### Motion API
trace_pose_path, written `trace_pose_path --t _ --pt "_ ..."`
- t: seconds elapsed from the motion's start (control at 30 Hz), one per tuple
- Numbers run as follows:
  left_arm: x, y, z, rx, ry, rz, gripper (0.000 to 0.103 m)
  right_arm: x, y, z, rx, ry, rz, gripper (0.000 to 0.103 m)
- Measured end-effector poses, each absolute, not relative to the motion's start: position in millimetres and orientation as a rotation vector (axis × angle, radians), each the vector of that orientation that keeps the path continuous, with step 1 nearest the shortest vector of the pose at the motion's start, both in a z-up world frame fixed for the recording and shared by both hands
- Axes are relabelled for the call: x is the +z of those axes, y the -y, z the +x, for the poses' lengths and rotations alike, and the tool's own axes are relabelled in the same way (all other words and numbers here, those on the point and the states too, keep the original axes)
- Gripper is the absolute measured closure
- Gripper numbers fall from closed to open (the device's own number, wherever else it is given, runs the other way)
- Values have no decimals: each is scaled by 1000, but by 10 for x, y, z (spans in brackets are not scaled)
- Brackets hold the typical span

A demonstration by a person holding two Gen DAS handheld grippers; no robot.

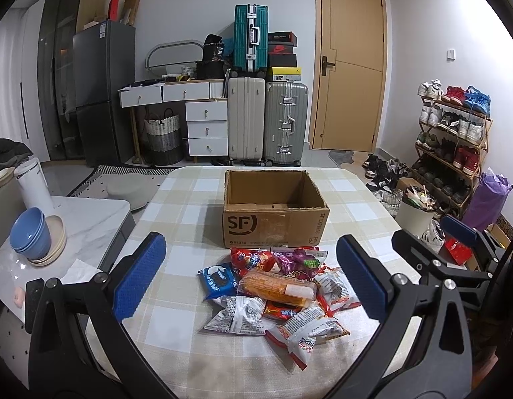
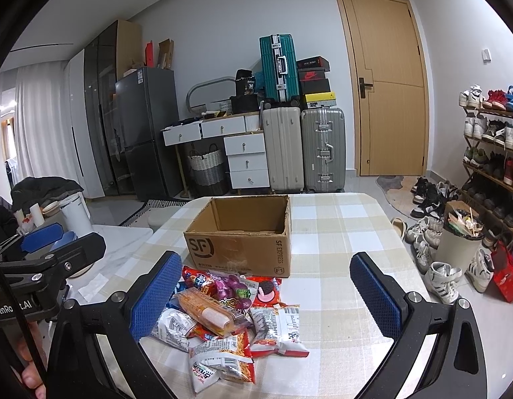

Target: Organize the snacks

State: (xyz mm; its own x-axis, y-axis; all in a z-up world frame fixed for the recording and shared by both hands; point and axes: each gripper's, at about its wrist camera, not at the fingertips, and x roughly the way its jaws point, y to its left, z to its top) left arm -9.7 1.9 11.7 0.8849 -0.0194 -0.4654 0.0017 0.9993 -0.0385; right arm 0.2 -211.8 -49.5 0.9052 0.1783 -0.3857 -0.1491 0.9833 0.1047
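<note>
A heap of snack packets [image 1: 276,294] lies on the checked tablecloth [image 1: 176,206], just in front of an open cardboard box [image 1: 274,209] marked SF. On top sits a long orange packet [image 1: 278,287]; a blue cookie packet [image 1: 216,279] pokes out at the left, a purple one [image 1: 296,261] lies near the box, and white-and-red ones sit closer in. Roughly ten packets, though the overlap makes the count unsure. The box looks empty inside. The left gripper [image 1: 251,286] hangs above the heap with its jaws wide apart, gripping nothing. The right gripper [image 2: 264,294] is likewise spread open beside the heap. Three suitcases [image 1: 268,119] stand against the far wall, and a shoe rack [image 1: 452,133] on the right.
</note>
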Motion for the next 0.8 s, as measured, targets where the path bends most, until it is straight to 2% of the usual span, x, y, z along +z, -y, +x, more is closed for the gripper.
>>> trace_pose_path --t 0.8 --pt "143 -53 -134 -8 -490 -35 1 -474 2161 -68 170 -395 73 0"
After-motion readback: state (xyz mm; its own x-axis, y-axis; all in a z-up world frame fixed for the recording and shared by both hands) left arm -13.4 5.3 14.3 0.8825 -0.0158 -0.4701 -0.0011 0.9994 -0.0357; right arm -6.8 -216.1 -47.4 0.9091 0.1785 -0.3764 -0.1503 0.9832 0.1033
